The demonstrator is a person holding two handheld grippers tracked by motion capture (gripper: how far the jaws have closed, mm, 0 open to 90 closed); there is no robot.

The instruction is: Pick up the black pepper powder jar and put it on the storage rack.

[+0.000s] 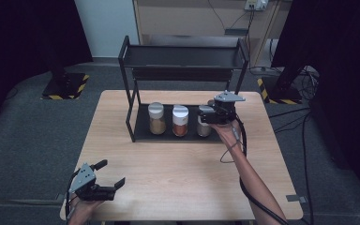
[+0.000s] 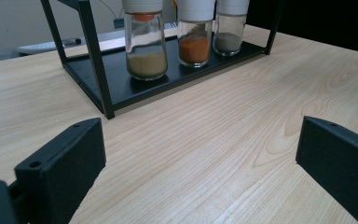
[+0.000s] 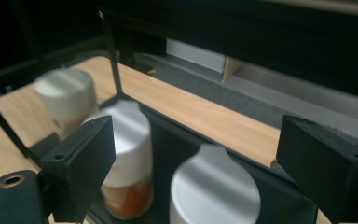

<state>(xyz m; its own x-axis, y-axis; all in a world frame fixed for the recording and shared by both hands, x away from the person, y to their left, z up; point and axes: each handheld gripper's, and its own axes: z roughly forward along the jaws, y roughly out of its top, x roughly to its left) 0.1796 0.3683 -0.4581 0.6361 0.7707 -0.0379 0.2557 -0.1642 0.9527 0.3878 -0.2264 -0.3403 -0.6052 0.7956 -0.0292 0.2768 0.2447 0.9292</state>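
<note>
Three white-capped spice jars stand in a row on the lower shelf of a black rack (image 1: 130,115): a tan one (image 1: 157,119), an orange one (image 1: 180,121) and a grey one (image 1: 203,126). My right gripper (image 1: 207,115) hovers open at the grey jar's top. In the right gripper view the grey jar's white lid (image 3: 214,189) lies low between the spread jaws of that gripper (image 3: 191,156), apart from both, with the orange jar (image 3: 126,154) behind the left jaw. My left gripper (image 1: 111,174) rests open near the table's front left corner, holding nothing.
The rack's upper shelf (image 1: 183,56) hangs over the jars, and its posts frame the lower shelf. From the left gripper (image 2: 200,163), bare wooden tabletop (image 2: 214,130) stretches to the rack. A cable (image 1: 243,140) trails from the right gripper along the forearm.
</note>
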